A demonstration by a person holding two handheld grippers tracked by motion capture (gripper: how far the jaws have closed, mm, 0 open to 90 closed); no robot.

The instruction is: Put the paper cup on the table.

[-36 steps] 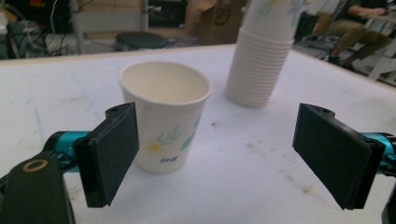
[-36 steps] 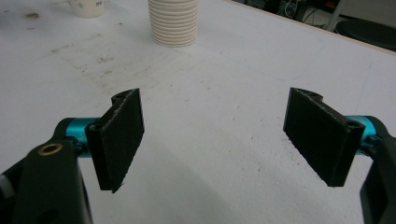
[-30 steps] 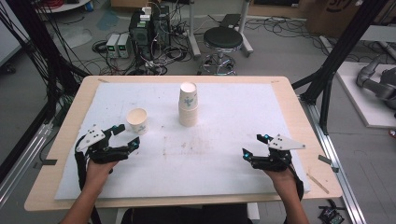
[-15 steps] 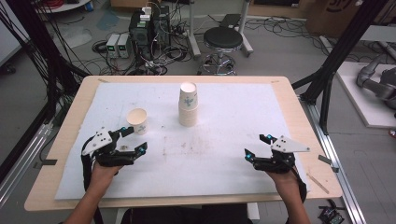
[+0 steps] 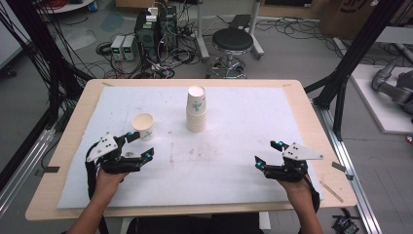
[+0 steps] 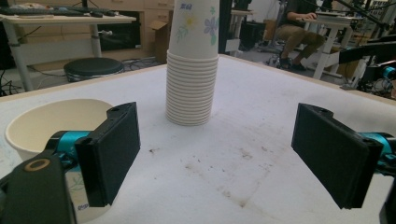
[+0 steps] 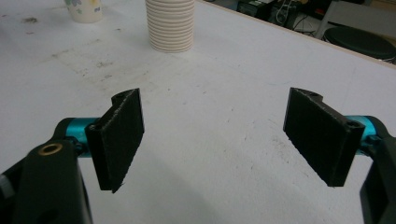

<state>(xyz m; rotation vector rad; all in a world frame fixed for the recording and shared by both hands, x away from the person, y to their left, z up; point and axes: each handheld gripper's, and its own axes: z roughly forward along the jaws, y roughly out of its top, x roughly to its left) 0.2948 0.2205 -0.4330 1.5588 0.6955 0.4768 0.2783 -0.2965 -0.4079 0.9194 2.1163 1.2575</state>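
White padding (image 5: 234, 170) covers a wooden table (image 5: 324, 134) in a cluttered workshop, where cables and grey power boxes (image 5: 122, 47) spread over the floor beyond the far edge and a black stool (image 5: 233, 41) stands behind the middle of the table. At the left of the high view, the person's left hand grips the left gripper (image 5: 139, 146), which hovers low over the padding with its jaws spread wide and nothing between them. Just beyond it stands a single paper cup (image 5: 143, 126), upright and open-mouthed; one jaw lies just beside the cup's near side, though contact cannot be told. The left gripper view puts this cup (image 6: 46, 126) behind the jaw at the left of that view, outside the gap rather than within it. Toward the centre of the table, a tall stack of paper cups (image 5: 196, 109) stands upright on the padding, well apart from both grippers; the top cup carries a small flower print, seen close in the left gripper view (image 6: 194, 60). Faint brown stains (image 5: 195, 153) mark the padding in front of the stack. At the right, the person's right hand holds the right gripper (image 5: 269, 155) near the table's front edge, its jaws released and wide apart, empty over bare padding, pointing left toward the stains. In the right gripper view the stack (image 7: 170, 23) and the single cup (image 7: 85, 9) appear far off at the top.
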